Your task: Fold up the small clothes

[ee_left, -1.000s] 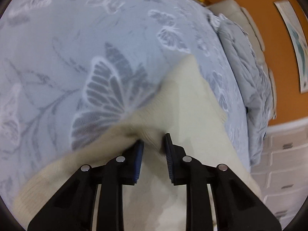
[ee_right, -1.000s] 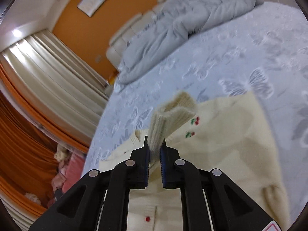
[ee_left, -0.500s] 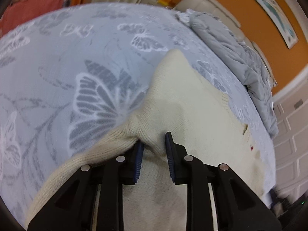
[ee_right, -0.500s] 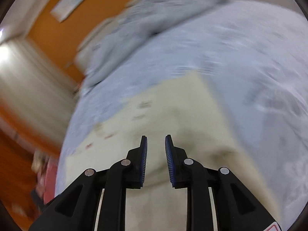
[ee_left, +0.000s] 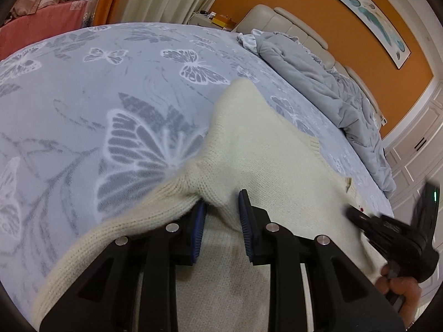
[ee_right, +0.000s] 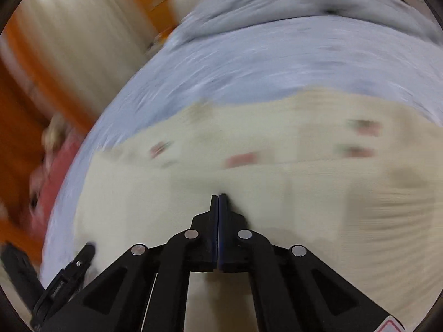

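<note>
— Left wrist view: cream knitted sweater (ee_left: pixel 257 149) spread on butterfly bedsheet (ee_left: pixel 83 105); fold of knit bunched between pads of left gripper (ee_left: pixel 221 221), jaws partly apart around it; whether pinched, cannot tell.

— Right wrist view, blurred: right gripper (ee_right: pixel 218 196) closed on nothing, just above sweater (ee_right: pixel 193 193); grey duvet (ee_left: pixel 318 83) well beyond.

— Step: probably mid-fold, sleeve side; next calls for right regrasp, then carrying edge across.
</note>
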The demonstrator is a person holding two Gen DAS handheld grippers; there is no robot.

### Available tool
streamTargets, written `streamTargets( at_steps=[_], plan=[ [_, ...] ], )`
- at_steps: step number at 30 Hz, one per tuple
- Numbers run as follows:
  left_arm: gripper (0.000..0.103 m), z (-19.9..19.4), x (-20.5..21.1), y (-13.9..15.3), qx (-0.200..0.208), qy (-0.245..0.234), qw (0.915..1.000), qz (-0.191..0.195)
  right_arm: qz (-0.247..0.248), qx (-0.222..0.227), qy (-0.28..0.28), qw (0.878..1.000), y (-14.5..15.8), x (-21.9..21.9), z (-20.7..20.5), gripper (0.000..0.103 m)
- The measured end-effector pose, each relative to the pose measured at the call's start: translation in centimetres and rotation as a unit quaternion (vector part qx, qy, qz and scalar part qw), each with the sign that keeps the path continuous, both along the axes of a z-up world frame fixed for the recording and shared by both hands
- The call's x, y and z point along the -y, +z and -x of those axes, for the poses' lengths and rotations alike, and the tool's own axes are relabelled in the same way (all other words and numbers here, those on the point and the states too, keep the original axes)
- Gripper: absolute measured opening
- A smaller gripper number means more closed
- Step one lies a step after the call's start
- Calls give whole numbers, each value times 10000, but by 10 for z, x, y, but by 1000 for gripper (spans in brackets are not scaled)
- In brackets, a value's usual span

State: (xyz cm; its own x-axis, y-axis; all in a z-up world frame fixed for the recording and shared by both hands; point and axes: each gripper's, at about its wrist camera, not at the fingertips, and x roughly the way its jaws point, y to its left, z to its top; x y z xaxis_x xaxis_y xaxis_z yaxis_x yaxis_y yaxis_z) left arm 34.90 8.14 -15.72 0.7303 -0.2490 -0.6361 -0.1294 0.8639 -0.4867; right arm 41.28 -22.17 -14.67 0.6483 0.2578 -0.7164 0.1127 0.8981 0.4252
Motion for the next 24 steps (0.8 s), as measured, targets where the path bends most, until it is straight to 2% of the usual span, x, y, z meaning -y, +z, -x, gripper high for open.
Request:
streamTargets(
  at_steps=[2, 4, 5, 6, 8, 9, 11, 13, 15, 17, 19, 20, 21, 22, 24],
  plan=[
    [25, 0, 0, -1, 34, 0, 10000, -4, 51, -157, -901, 9958, -4, 70, 22, 0],
    [25, 0, 1, -1, 36, 3, 10000, -35, -153, -138, -1260, 9918, 0, 107, 46, 0],
    [25, 0, 1, -1, 38, 4, 10000, -40, -15, -57, -1393, 9902, 9, 113, 60, 9],
    [25, 1, 2, -1, 40, 8, 10000, -49, 18, 67, -1339, 9910, 17, 113, 72, 13],
    [25, 2, 2, -1, 41, 11, 10000, -67, -20, 330, -1059, 9938, 29, 107, 94, 12],
    [25, 2, 2, -1, 41, 10, 10000, -63, 41, 293, -956, 9950, 26, 104, 100, 12],
    [25, 2, 3, -1, 42, 11, 10000, -62, 280, -214, -855, 9957, -2, 108, 103, 0],
    [25, 2, 3, -1, 43, 11, 10000, -57, -53, -121, -992, 9950, -3, 123, 113, 0],
    [25, 2, 3, -1, 35, 15, 10000, -89, -157, 110, -1256, 9919, 18, 127, 122, 10],
    [25, 1, 5, -1, 28, 16, 9999, -142, -254, 290, -1243, 9915, 26, 126, 128, 11],
    [25, 1, 5, -1, 27, 17, 9999, -161, -174, 63, -1057, 9942, 14, 121, 121, 8],
    [25, 1, 5, -1, 30, 16, 9999, -152, 44, -182, -985, 9950, 1, 119, 115, 0],
    [25, 1, 5, -1, 29, 16, 9999, -139, 195, -156, -908, 9956, -8, 119, 117, 0],
    [25, 1, 5, -1, 26, 14, 9999, -136, 146, -142, -945, 9953, -5, 120, 118, 0],
    [25, 0, 6, -1, -10, 16, 9998, -193, 25, -247, -1189, 9926, 9, 124, 128, 8]
  ],
)
